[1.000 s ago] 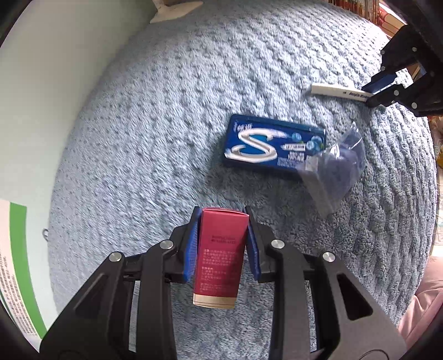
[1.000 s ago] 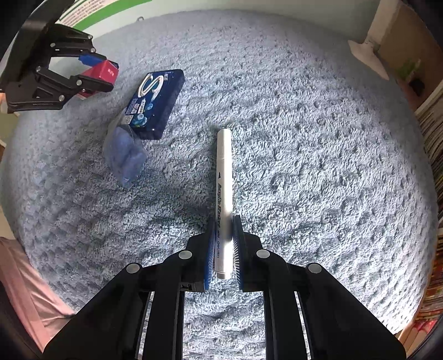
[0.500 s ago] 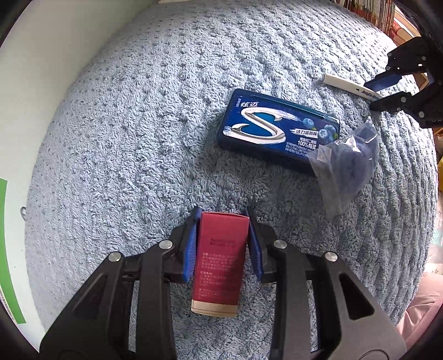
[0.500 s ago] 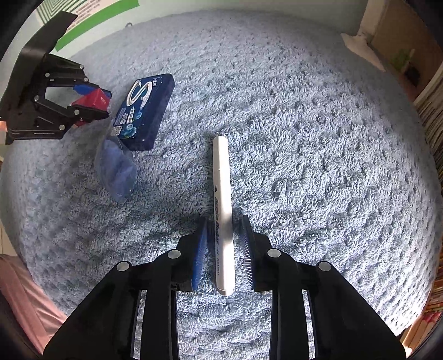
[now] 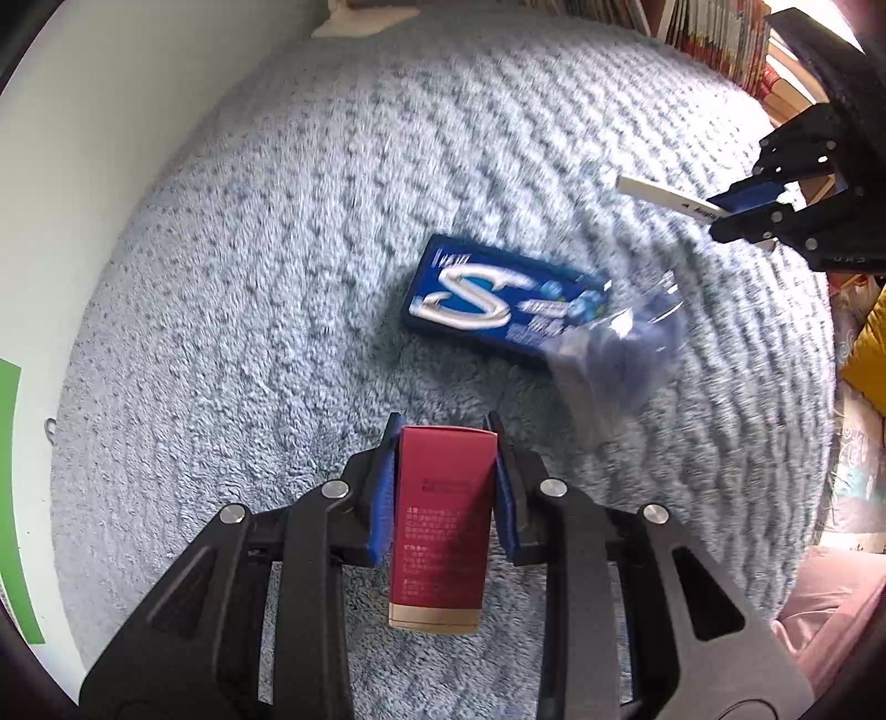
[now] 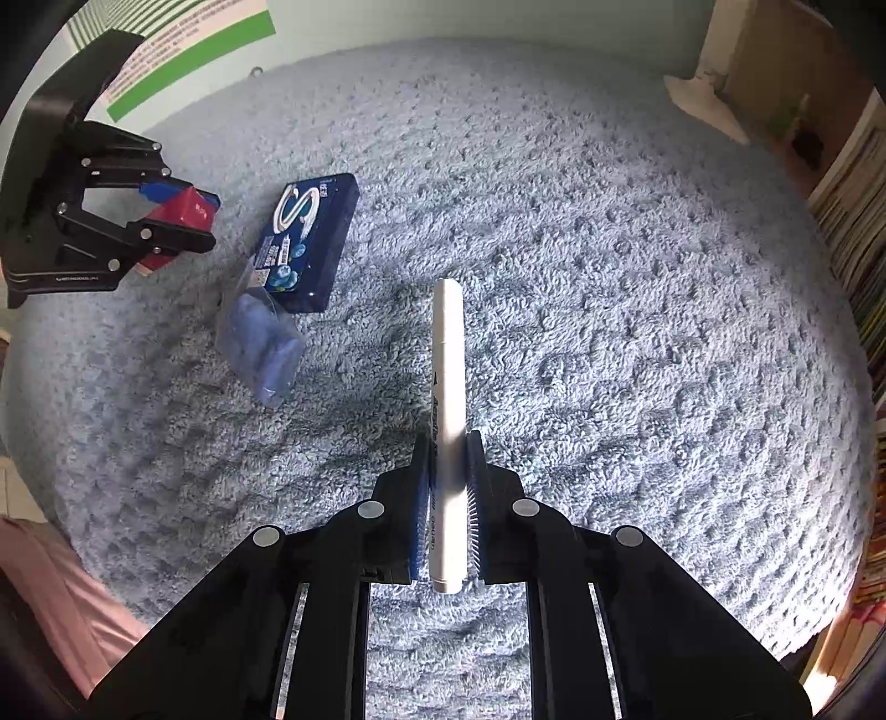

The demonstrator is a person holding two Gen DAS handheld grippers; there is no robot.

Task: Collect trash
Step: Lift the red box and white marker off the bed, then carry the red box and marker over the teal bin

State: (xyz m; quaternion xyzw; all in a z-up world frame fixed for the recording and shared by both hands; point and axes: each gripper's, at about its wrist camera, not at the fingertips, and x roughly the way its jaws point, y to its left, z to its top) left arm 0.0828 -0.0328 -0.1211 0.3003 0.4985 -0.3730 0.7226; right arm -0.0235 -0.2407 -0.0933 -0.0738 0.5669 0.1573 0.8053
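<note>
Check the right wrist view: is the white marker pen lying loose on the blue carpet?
No: the right gripper is shut on the white marker pen, whose barrel sits between the blue pads.

1. A shaggy pale blue-grey carpet (image 6: 637, 266) fills nearly all of both views, its pile set in small tufted ridges.
2. Along the carpet's far edge runs a pale, whitish wall (image 5: 83, 138).
3. The wall carries a white poster with a green band (image 6: 194, 50) and fine print too small to read.
4. Rows of book spines (image 6: 853, 221) are packed tightly along one side of the carpet.
5. A brown cardboard-coloured panel (image 6: 742, 61) stands by the corner, with a white scrap (image 6: 703, 105) lying at its foot.
6. Soft, even daylight falls across the carpet, casting faint shadows.
7. A yellow cushion-like shape (image 5: 866, 349) shows at the left view's edge.
</note>
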